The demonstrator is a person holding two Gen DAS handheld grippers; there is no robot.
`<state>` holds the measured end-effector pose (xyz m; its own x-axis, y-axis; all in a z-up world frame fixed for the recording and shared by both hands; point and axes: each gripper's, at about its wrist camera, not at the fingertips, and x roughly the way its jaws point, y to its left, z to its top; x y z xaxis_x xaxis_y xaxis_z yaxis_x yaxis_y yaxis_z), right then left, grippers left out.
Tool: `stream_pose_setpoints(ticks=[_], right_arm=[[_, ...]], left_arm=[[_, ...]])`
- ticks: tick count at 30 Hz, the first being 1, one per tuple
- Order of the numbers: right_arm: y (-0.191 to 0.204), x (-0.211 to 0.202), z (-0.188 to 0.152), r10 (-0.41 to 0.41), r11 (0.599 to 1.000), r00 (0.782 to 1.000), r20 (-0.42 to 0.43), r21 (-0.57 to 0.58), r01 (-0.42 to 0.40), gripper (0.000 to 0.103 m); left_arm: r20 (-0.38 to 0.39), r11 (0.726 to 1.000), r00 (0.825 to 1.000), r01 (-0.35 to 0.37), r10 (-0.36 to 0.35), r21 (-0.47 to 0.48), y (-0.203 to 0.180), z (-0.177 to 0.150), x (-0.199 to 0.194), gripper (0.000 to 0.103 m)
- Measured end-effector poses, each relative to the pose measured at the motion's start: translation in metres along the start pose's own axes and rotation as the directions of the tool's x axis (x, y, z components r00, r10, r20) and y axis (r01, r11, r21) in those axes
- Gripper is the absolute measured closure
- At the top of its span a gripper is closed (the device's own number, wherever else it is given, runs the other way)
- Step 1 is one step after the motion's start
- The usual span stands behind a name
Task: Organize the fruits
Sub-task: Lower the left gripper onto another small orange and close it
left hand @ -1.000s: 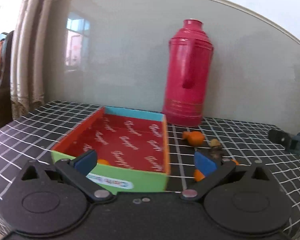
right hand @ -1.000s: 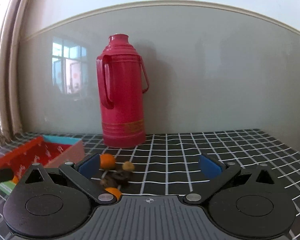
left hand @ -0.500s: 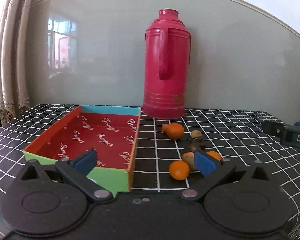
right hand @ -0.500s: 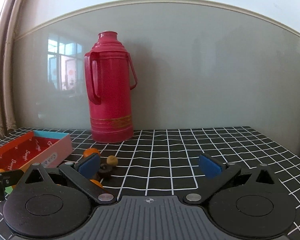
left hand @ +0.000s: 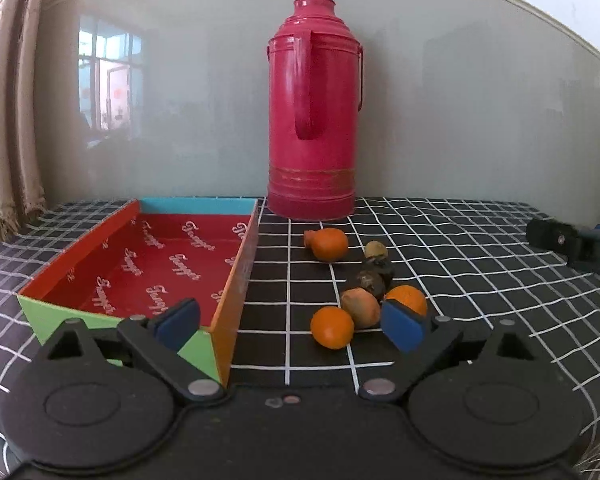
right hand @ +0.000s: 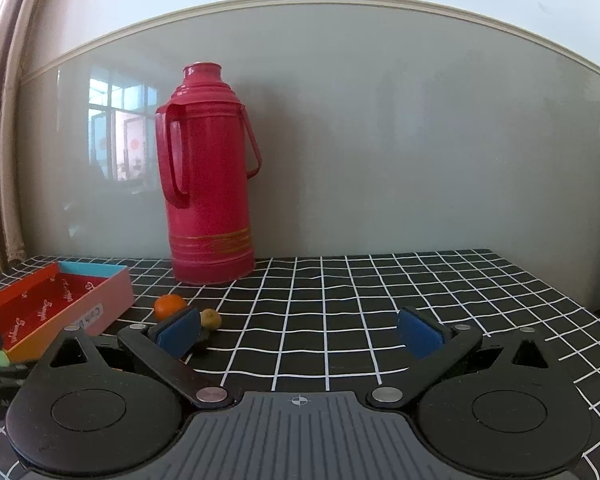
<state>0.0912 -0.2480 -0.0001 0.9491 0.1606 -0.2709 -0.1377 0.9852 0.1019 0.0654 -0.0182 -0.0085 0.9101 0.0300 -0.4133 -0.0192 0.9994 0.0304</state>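
Fruits: your round, smooth oranges and wrinkled dark pieces lie clustered on the checked cloth, at 3 o'clock of the box.
Box: glossy rectangular tray; its long axis runs toward 12 o'clock.
Change: since a second ago, your left view has swung right, centring the fruit.
Left gripper: fingers spread, grasping nothing.
Right gripper: fingers spread, empty.
Flask: red ribbed thermos upright at 12 o'clock.
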Motion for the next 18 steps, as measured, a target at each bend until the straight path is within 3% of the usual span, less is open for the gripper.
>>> stream_pose_setpoints(ticks=[6, 9, 13, 18], right_arm=[[-0.005, -0.003, 0.000, -0.005, 1.000, 1.000, -0.001, -0.003, 0.005, 0.000], [-0.010, -0.003, 0.000, -0.017, 1.000, 1.000, -0.010, 0.008, 0.017, 0.000], [-0.020, 0.000, -0.001, -0.032, 0.999, 0.999, -0.034, 0.023, 0.033, 0.000], [-0.033, 0.000, -0.003, -0.053, 0.998, 0.997, -0.049, 0.023, 0.054, 0.000]], left_arm=[[0.008, 0.997, 1.000, 0.008, -0.009, 0.073, -0.022, -0.002, 0.004, 0.019], [-0.023, 0.998, 1.000, 0.021, -0.019, 0.064, -0.027, -0.002, 0.014, 0.021], [-0.109, 0.999, 0.994, 0.017, -0.014, 0.027, -0.027, -0.003, 0.036, 0.045], [-0.138, 1.000, 0.990, -0.007, 0.009, 0.016, -0.026, -0.003, 0.050, 0.048]])
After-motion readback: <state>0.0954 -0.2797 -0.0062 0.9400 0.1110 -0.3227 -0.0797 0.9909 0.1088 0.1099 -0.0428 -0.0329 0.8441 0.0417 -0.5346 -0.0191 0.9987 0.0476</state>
